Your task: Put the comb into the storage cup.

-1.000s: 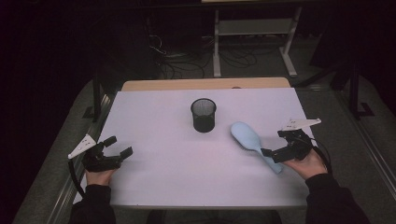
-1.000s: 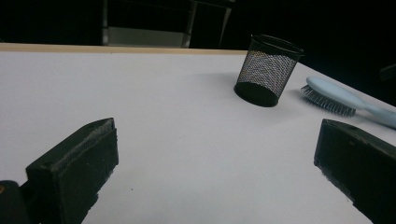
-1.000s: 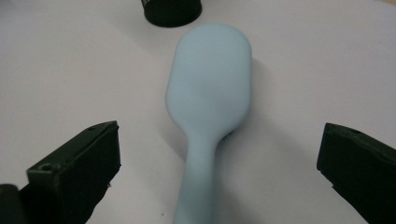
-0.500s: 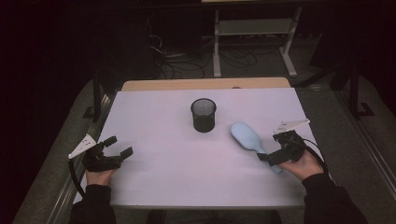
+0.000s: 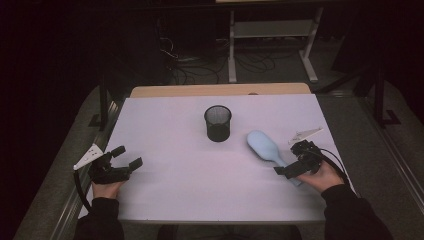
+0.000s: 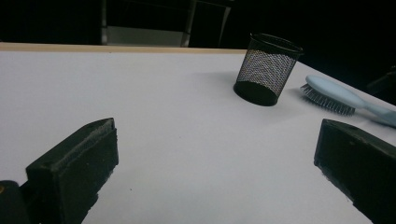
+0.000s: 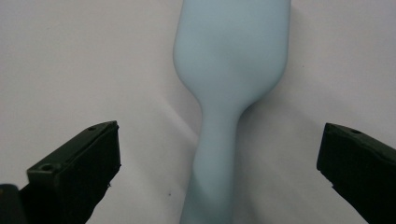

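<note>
A light blue hairbrush [image 5: 265, 145] lies bristles-down on the white table [image 5: 190, 195], its handle pointing toward the near right. My right gripper [image 5: 289, 161] hangs over that handle, open, one jaw on each side and neither touching it. The right gripper view looks down on the hairbrush [image 7: 229, 70], whose handle runs up between the spread jaws of the right gripper [image 7: 218, 158]. A black mesh cup [image 5: 218, 123] stands upright mid-table. My left gripper [image 5: 127, 156] rests open at the near left with nothing in it. Between the jaws of the left gripper [image 6: 215, 165] I see bare table, with the mesh cup [image 6: 267, 70] and hairbrush [image 6: 334, 94] farther off.
A wooden strip [image 5: 220, 90] runs along the table's far edge. Behind it, the dark floor holds cables [image 5: 200, 62] and a metal shelf frame [image 5: 272, 35]. Grey ledges flank the table on both sides.
My right gripper has moved left and tipped down over the hairbrush handle, so its jaws now straddle it. The left gripper, cup and hairbrush have not moved.
</note>
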The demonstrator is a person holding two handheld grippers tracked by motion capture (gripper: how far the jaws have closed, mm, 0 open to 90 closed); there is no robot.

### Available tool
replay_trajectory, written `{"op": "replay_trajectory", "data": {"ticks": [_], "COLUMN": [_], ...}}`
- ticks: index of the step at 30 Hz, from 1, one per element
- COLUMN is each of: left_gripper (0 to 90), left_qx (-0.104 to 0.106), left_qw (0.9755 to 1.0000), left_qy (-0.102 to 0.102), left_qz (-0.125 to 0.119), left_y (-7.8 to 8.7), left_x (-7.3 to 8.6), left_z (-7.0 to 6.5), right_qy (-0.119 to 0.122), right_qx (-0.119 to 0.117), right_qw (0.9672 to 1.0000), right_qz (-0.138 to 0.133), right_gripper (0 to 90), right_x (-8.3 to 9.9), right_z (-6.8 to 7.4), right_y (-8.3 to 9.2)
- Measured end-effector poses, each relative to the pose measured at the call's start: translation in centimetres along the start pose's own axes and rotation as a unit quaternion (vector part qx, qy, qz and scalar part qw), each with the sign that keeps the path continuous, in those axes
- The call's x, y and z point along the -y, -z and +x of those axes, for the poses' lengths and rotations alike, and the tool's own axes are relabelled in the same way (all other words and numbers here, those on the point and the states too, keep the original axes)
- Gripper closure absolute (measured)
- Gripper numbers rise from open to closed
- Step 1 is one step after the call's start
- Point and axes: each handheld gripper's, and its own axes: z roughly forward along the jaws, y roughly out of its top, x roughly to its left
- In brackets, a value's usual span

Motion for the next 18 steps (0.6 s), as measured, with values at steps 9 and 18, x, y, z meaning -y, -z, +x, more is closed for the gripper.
{"op": "replay_trajectory", "data": {"ticks": [9,18], "left_gripper": [0.0,0.0], "left_qx": [0.000,0.001], "left_qw": [1.0000,1.0000], "left_qy": [-0.001,-0.001], "left_qz": [0.001,0.002], "left_y": [0.0,-0.1], "left_x": [0.0,0.0], "left_z": [0.0,0.0], "right_qy": [0.001,-0.014], "right_qx": [-0.006,-0.002], "right_qw": [0.9997,0.9983], "right_qz": [0.022,0.057], "right_gripper": [1.2,12.6], "right_x": [-0.6,-1.4], "right_z": [-0.3,-0.9], "right_y": [-1.0,-1.9]}}
